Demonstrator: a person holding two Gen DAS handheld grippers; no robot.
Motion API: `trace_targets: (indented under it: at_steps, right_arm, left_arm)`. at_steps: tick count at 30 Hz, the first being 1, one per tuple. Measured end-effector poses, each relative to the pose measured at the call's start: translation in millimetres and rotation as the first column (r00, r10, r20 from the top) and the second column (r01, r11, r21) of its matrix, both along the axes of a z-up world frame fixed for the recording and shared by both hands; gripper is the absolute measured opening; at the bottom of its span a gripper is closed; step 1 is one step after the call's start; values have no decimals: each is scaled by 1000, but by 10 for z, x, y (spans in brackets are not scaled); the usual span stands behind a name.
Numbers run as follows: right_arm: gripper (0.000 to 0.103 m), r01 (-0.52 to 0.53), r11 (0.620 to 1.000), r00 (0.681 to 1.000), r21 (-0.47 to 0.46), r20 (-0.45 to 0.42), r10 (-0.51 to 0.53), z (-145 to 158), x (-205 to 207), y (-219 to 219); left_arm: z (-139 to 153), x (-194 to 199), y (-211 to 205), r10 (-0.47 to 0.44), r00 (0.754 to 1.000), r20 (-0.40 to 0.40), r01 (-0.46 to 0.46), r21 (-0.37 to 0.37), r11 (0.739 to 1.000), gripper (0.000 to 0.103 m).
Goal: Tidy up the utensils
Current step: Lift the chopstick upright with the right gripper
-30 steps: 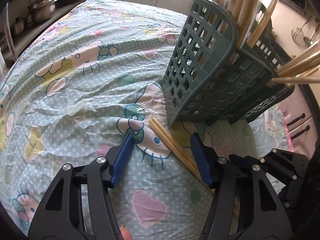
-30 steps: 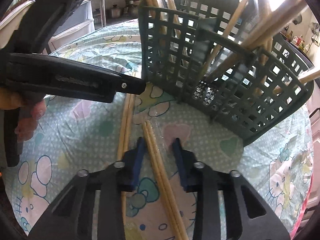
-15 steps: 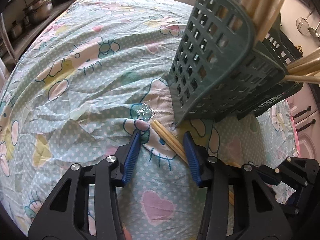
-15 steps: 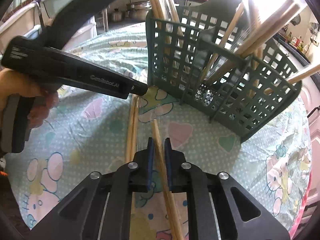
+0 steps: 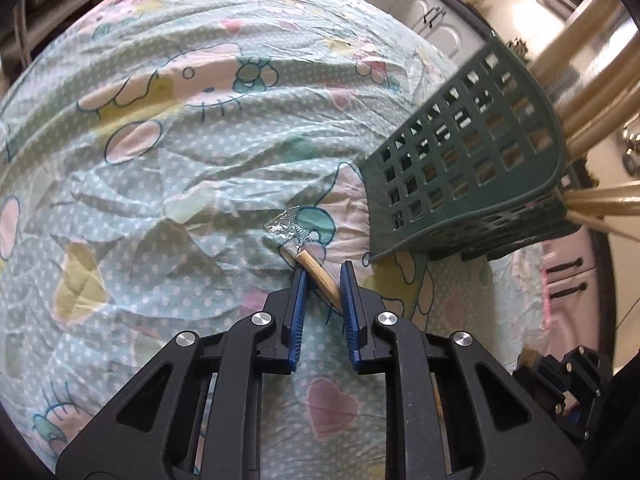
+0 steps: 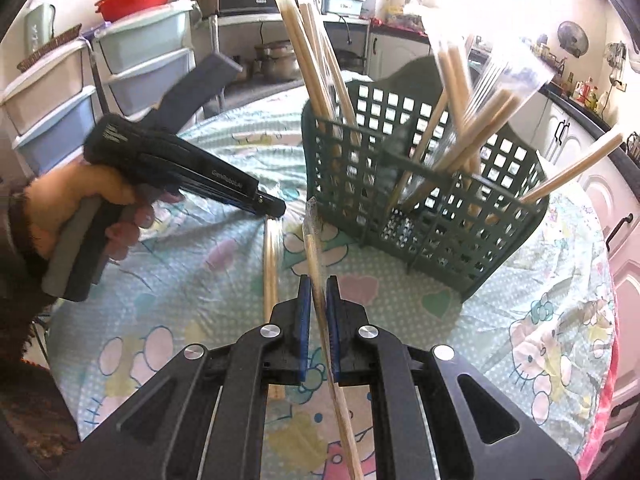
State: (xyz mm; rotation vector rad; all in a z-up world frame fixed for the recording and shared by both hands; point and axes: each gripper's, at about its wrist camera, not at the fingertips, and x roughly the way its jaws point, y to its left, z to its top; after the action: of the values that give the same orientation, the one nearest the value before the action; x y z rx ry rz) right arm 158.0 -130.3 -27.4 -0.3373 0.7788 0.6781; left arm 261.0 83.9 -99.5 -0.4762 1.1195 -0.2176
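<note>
A dark green lattice basket (image 5: pixel 472 184) (image 6: pixel 440 208) stands on the table with several wrapped chopsticks upright in it. In the left wrist view, my left gripper (image 5: pixel 322 276) is closing its jaws on a wrapped chopstick pair (image 5: pixel 316 270) lying on the cloth. The pair runs slantwise between the blue pads and touches both. The right wrist view shows the same gripper (image 6: pixel 272 209) tip-down on that pair (image 6: pixel 271 264). My right gripper (image 6: pixel 316 284) is shut on another wrapped pair (image 6: pixel 314 248), raised off the cloth with its far end pointing toward the basket.
A cartoon-print tablecloth (image 5: pixel 180 160) covers the round table. A person's hand (image 6: pixel 80 200) holds the left gripper. Plastic drawers (image 6: pixel 52 92) stand beyond the table on the left, white cabinets (image 6: pixel 600 184) on the right, and pots (image 6: pixel 276 60) behind.
The left jaws have narrowed around the lying chopsticks as the gripper slid up to them. The right gripper shut on its pair and lifted it off the cloth.
</note>
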Motion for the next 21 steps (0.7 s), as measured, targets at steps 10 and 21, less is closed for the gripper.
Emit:
trace_targets:
  at_steps: [10,21]
  right_arm:
    - [6,19,997,999,72,40,-22,211,-83,-200]
    - [6,28,989,994,145,102,-43,505,-174,-250]
  left_arm:
    - [268,-337,149,48,990,129,-42,-50,998,9]
    - [912,-646,-160,-31,951,309,39,-17,999,5]
